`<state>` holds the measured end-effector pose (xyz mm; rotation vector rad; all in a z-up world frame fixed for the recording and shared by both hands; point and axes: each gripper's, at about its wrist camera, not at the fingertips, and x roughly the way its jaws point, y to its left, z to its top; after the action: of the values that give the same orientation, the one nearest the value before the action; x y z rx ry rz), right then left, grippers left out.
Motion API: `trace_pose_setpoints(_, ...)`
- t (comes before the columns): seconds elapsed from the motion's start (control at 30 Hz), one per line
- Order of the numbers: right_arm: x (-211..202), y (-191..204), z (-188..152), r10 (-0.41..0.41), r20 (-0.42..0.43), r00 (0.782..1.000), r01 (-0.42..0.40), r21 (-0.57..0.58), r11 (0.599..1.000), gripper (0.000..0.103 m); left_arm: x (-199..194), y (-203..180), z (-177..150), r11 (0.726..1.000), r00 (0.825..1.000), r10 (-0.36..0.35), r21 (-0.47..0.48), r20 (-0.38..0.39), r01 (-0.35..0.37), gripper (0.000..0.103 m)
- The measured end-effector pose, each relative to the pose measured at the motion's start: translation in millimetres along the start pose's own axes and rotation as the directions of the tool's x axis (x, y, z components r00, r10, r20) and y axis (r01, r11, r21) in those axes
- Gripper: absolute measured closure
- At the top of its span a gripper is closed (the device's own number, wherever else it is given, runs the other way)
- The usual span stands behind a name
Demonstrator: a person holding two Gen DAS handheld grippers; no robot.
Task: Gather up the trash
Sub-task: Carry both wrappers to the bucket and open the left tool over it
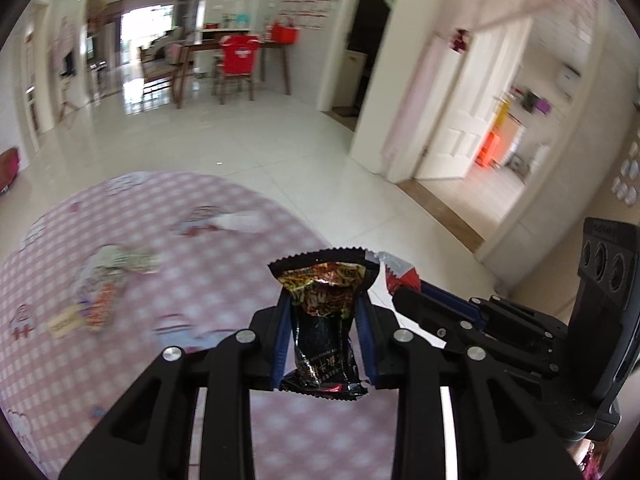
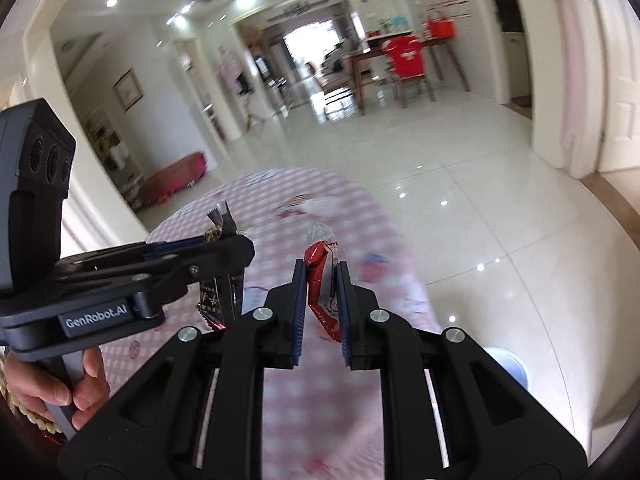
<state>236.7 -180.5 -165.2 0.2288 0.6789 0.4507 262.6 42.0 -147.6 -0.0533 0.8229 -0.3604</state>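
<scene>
My left gripper is shut on a black snack wrapper and holds it above the round table with the pink checked cloth. My right gripper is shut on a red snack wrapper; it also shows in the left wrist view at the right with the red wrapper. The left gripper with the black wrapper shows at the left in the right wrist view. More wrappers lie on the cloth: a colourful one and a pale one.
A white bin rim shows on the tiled floor to the right of the table. A dining table with a red-covered chair stands far back. White doors stand open at the right.
</scene>
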Motion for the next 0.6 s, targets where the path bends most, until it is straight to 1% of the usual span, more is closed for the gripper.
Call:
trace_pose_setpoints(0.1, -27, -35, -9, -0.041, 0.040, 0.998, 0.038, 0.074, 0.997, 0.089, 16, -39, -2, 0.998, 0.999, -0.034, 0.059, -0.025, 0.035, 0.074)
trace_pose_setpoints(0.13, -37, -48, -13, -0.067, 0.055, 0.996, 0.061, 0.096, 0.994, 0.089, 22, -49, -2, 0.996, 0.998, -0.043, 0.075, -0.035, 0.045, 0.074)
trace_pose_setpoints(0.3, -67, -93, -30, -0.130, 0.085, 0.988, 0.112, 0.190, 0.975, 0.089, 55, -102, -7, 0.985, 0.993, -0.082, 0.144, -0.090, 0.095, 0.074)
trace_pose_setpoints(0.4, -76, -114, -39, -0.164, 0.088, 0.983, 0.140, 0.232, 0.963, 0.089, 75, -128, -10, 0.978, 0.987, -0.100, 0.173, -0.122, 0.121, 0.074)
trace_pose_setpoints(0.53, -84, -133, -50, -0.203, 0.099, 0.974, 0.168, 0.278, 0.946, 0.088, 97, -149, -14, 0.972, 0.982, -0.104, 0.193, -0.155, 0.133, 0.074)
trace_pose_setpoints(0.6, -89, -142, -55, -0.232, 0.114, 0.966, 0.189, 0.304, 0.934, 0.089, 107, -156, -14, 0.971, 0.981, -0.103, 0.195, -0.167, 0.135, 0.074)
